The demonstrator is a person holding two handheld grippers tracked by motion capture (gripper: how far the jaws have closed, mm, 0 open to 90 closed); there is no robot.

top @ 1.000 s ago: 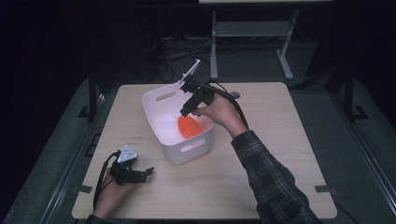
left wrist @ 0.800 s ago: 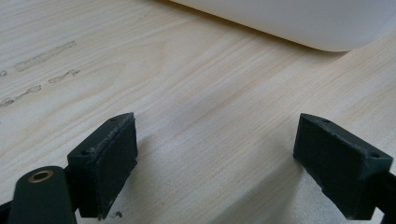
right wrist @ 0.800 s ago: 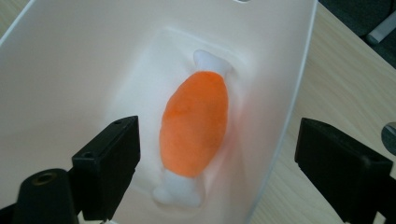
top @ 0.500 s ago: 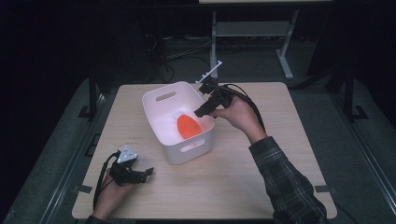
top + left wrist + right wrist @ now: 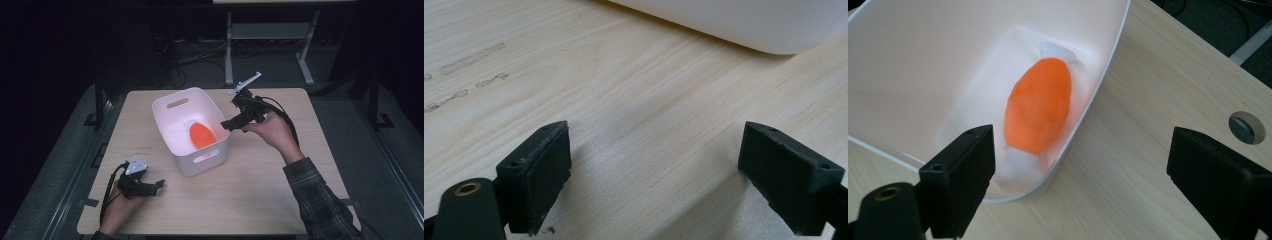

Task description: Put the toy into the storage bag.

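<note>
A white plastic bin (image 5: 172, 135) with handle cut-outs stands on the wooden table (image 5: 260, 185). Inside it lies an orange candy-shaped object (image 5: 201, 135) with white twisted ends, also seen in the right gripper view as an orange candy-shaped object (image 5: 1039, 106) resting against the wall of the bin (image 5: 923, 75). My right gripper (image 5: 229, 124) hovers just right of the bin's rim, open and empty. My left gripper (image 5: 157, 186) rests low on the table near the front left corner, open with nothing between its jaws; the bin (image 5: 744, 22) lies beyond it.
A round cable hole (image 5: 1246, 127) sits in the tabletop beyond the right gripper. A metal stand (image 5: 265, 35) is on the dark floor behind the table. Bare wood stretches across the table's front and right side.
My right gripper has drawn back out of the bin to the right, leaving the orange object lying inside. The left gripper has stayed put.
</note>
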